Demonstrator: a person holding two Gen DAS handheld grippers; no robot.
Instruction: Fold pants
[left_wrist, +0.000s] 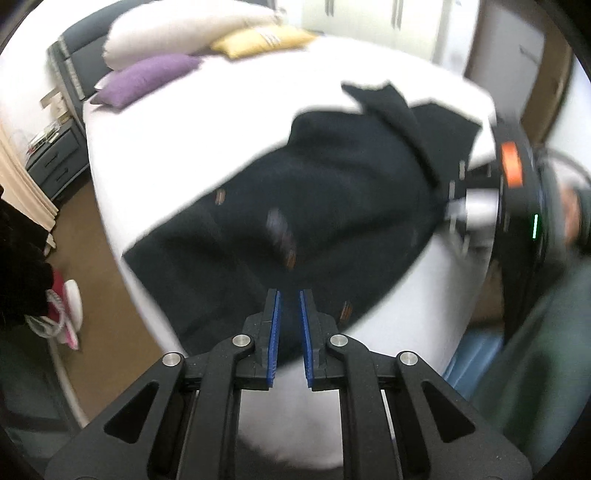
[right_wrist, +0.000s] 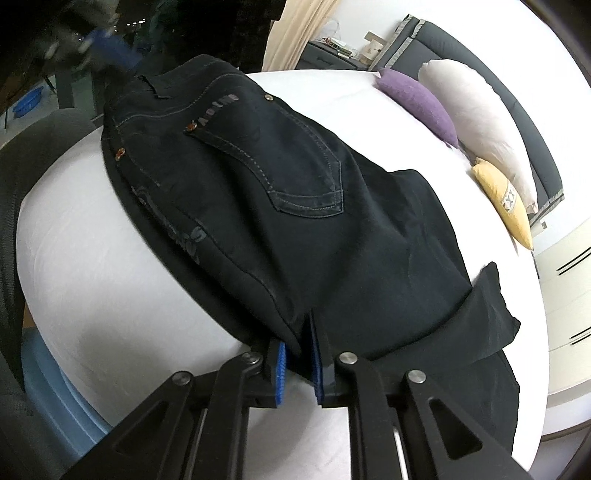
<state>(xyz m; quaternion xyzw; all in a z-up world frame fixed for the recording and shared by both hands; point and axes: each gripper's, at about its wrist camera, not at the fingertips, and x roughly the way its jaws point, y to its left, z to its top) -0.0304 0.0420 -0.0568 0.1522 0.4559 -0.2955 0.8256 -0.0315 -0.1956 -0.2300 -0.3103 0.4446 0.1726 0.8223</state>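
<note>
White bedding covers the bed (right_wrist: 92, 258), where the dark pants (right_wrist: 258, 192) lie already doubled over, back pocket up. Both the right tongs (right_wrist: 299, 354) and the left tongs (left_wrist: 290, 321) pinch the fabric's edge at opposite ends. A further fold seems in hand; next, one held end likely needs carrying across evenly.

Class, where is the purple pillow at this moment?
The purple pillow lies at the head of the bed, beside the white pillow: upper right in the right wrist view, upper left in the left.
</note>
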